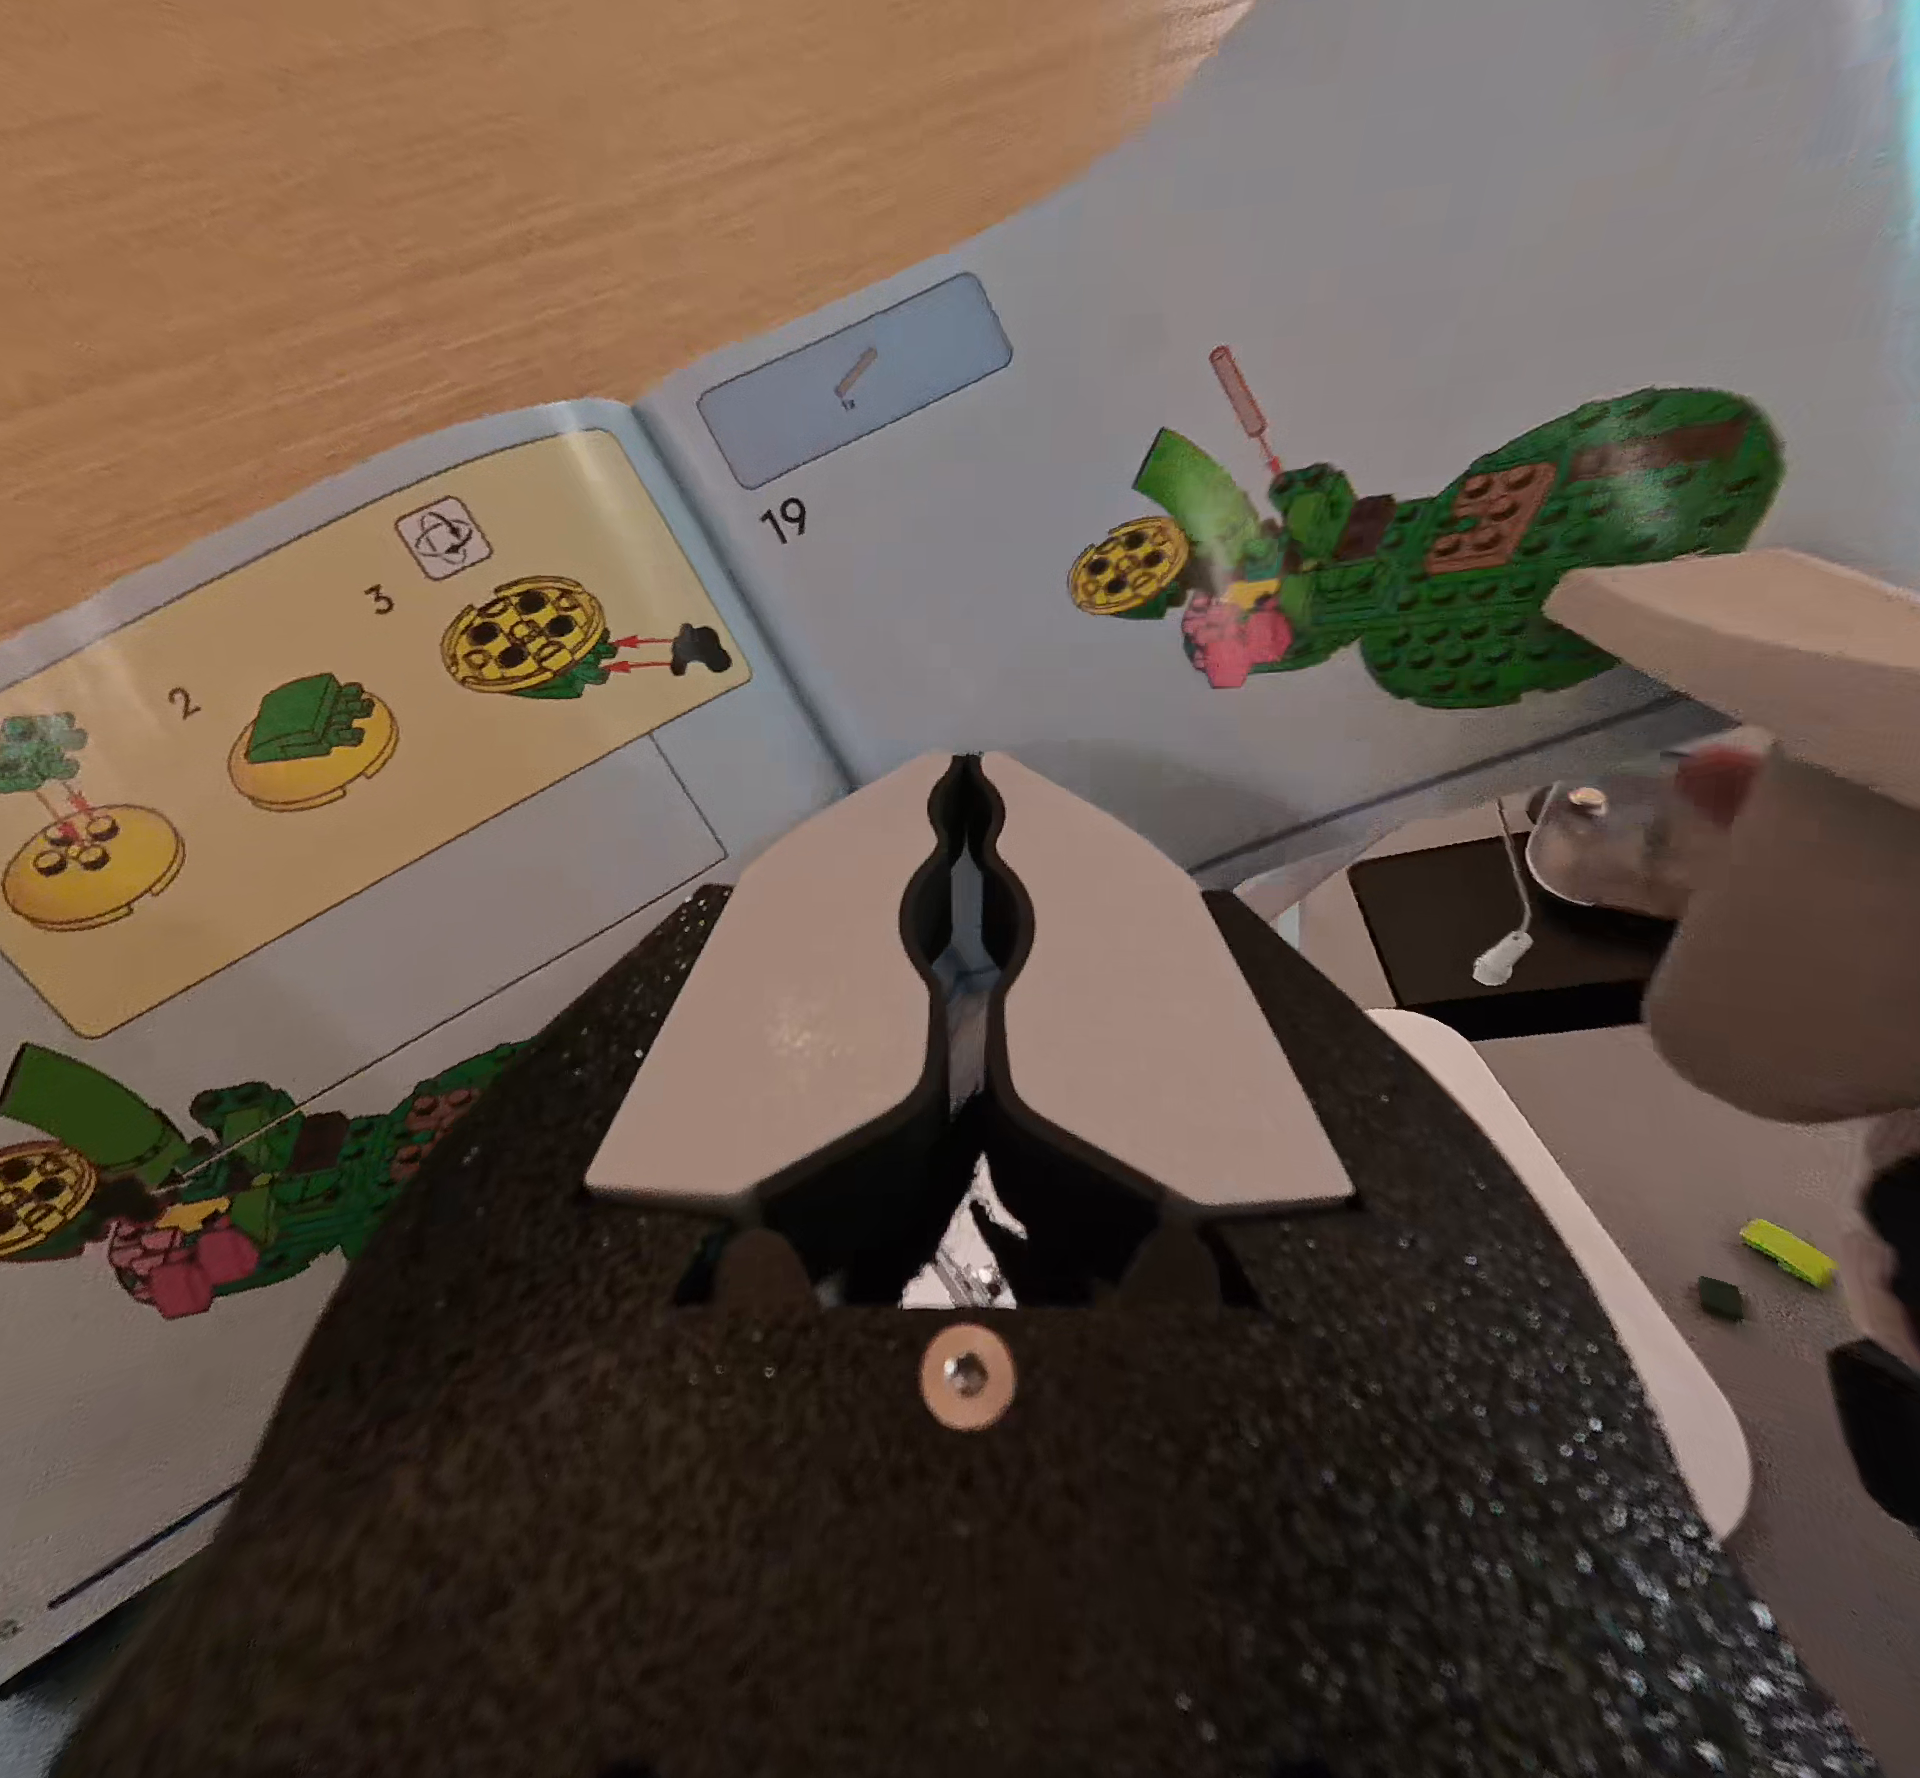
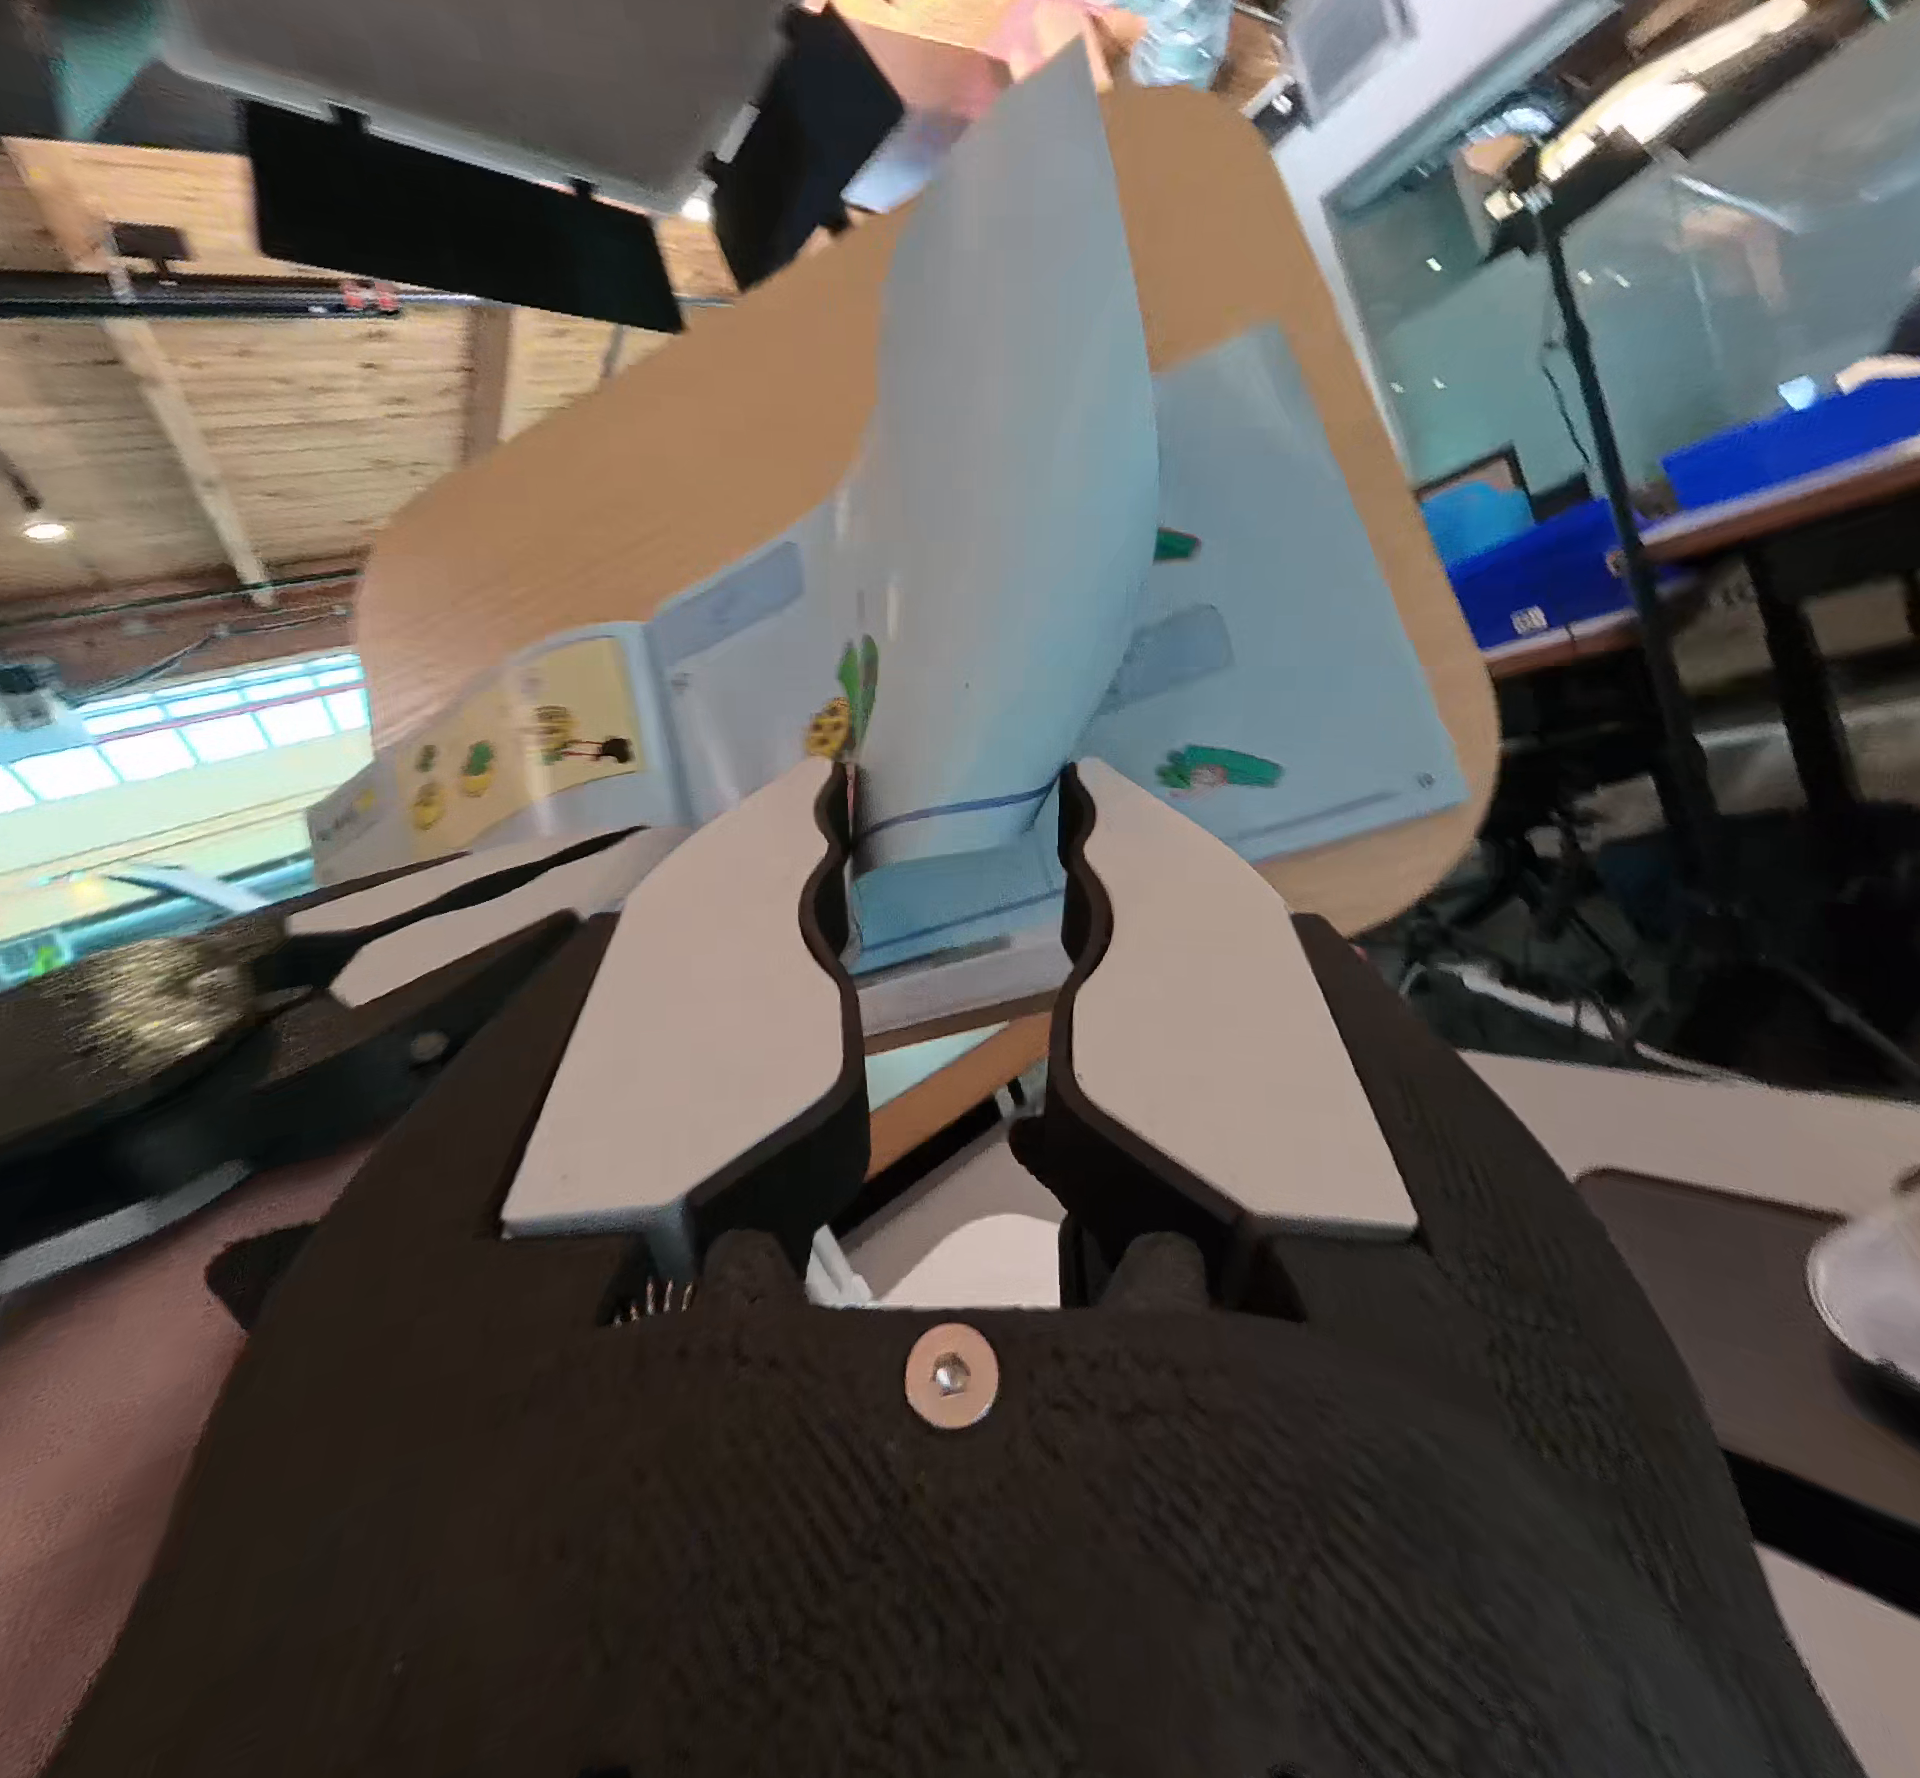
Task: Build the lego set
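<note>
I see my right gripper (image 2: 951, 772) with jaws apart around a lifted page (image 2: 1018, 481) of the instruction booklet (image 2: 1299, 689) on the wooden surface (image 2: 623, 481).

Open instruction booklet (image 1: 644, 793) on the wooden table (image 1: 520, 118), one page (image 2: 997, 481) curled upright, loose lime piece (image 1: 1787, 1250) and dark green piece (image 1: 1720, 1299) nearby

The booklet (image 1: 935, 648) has pale blue-grey pages with a yellow box on the left page and pictures of green, brown, pink and yellow bricks. The table (image 1: 520, 118) is light brown with thin wood lines. The left gripper (image 1: 966, 772) has grey fingers with black edges and a black, sparkly body. The right gripper (image 2: 951, 783) is grey and black too. A lime green piece (image 1: 1787, 1252) and a dark green piece (image 1: 1720, 1299) lie on a white surface. Blue bins (image 2: 1558, 575) sit far off.
</note>
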`<move>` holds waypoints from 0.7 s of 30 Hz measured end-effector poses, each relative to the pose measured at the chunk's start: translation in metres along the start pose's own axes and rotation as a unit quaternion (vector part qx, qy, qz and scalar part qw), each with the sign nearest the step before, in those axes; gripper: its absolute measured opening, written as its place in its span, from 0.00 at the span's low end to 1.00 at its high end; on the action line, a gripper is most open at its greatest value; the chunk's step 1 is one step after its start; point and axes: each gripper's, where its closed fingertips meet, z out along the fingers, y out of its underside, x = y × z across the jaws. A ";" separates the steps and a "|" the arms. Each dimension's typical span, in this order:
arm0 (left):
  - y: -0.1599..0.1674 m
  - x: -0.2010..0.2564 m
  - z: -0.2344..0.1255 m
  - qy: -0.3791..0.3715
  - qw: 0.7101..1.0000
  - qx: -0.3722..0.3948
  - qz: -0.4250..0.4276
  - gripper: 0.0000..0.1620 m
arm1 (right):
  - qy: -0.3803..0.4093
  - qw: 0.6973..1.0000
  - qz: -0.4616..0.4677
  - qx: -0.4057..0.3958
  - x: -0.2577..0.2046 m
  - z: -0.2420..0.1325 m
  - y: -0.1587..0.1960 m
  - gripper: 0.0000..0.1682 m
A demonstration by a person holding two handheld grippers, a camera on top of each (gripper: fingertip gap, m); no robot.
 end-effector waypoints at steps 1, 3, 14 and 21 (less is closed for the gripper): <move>0.000 0.000 0.000 0.007 1.000 0.000 -0.004 0.00 | -0.018 1.000 -0.008 0.011 -0.008 -0.003 -0.005 0.22; 0.000 -0.001 -0.001 0.018 1.000 -0.001 -0.018 0.00 | -0.061 0.997 -0.009 0.046 -0.025 -0.011 -0.017 0.21; -0.021 0.015 -0.016 0.132 0.986 0.039 -0.089 0.00 | -0.275 0.956 -0.074 0.076 -0.105 -0.031 -0.017 0.16; -0.040 0.021 -0.029 0.214 0.955 0.080 -0.190 0.00 | -0.360 0.926 -0.109 0.025 -0.135 -0.044 -0.014 0.20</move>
